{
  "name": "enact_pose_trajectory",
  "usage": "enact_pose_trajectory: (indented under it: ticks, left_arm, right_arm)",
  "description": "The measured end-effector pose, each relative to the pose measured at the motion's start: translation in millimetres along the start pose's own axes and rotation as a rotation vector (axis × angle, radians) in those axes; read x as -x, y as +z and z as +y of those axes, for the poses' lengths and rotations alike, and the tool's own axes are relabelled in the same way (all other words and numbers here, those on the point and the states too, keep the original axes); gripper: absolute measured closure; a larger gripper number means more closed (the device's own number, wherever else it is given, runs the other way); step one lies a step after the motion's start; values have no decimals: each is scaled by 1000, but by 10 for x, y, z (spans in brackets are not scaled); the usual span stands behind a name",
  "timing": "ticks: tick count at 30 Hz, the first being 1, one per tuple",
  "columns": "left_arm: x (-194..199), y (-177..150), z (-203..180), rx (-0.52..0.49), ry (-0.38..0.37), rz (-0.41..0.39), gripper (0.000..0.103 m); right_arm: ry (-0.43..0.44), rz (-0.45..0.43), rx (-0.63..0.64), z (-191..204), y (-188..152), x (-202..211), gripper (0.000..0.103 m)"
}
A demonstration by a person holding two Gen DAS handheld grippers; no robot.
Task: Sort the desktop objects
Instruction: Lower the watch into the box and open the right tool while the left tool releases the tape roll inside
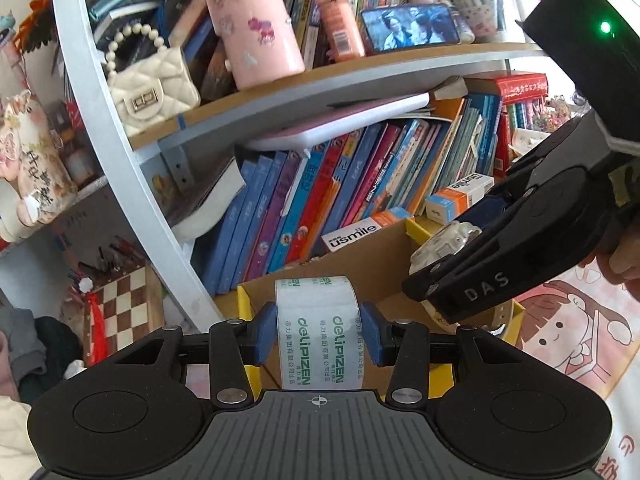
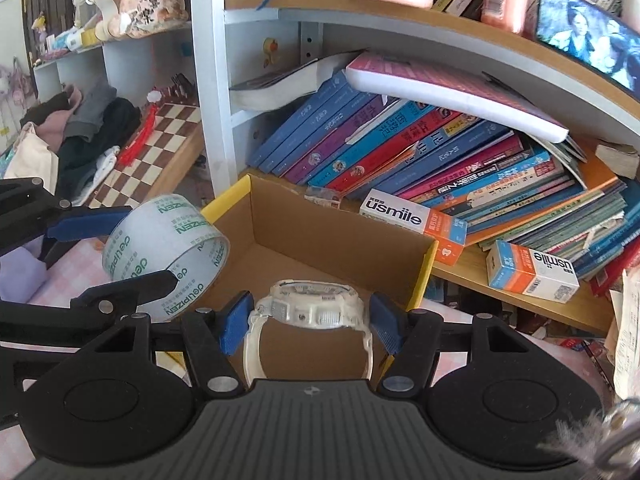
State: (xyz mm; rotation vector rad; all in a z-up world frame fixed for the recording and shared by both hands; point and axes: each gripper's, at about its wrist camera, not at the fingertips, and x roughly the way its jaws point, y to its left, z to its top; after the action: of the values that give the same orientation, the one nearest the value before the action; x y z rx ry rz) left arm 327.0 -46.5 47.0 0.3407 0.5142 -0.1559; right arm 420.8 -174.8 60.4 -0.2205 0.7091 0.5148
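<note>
My left gripper (image 1: pixel 319 332) is shut on a roll of clear tape (image 1: pixel 320 332) printed with green letters, held over the near-left corner of an open cardboard box (image 1: pixel 360 264) with yellow edge tape. From the right wrist view the same tape roll (image 2: pixel 164 256) hangs at the box's left rim in the left gripper (image 2: pixel 140 248). My right gripper (image 2: pixel 310 316) is shut on a white wristwatch (image 2: pixel 308 304), just above the box (image 2: pixel 340 236) at its near edge. The left wrist view shows that watch (image 1: pixel 440 244) in the right gripper (image 1: pixel 432 276) over the box's right side.
Behind the box a shelf holds leaning books (image 2: pixel 400 140) and two orange-and-white usmile cartons (image 2: pixel 412 220). A white shelf post (image 2: pixel 210 80) rises left of the box. A chessboard (image 2: pixel 152 152) and clothes lie further left. A phone (image 1: pixel 412 28) and pink bottle (image 1: pixel 256 24) sit above.
</note>
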Motion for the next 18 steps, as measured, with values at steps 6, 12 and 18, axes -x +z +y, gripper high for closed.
enact_pose_trajectory:
  ticks: [6,12,18]
  left_arm:
    - [-217,7,48,18,-23,33,59]
    - [-495,-54,68,43,-44,93,59]
    - [-708,-134,32,26,-65,142,59]
  right_arm:
    - [6,29,30,-26,33,-251,41]
    - [8,68,37,-88,42,-530,41]
    - [11,120,41,-127,11,-818,41]
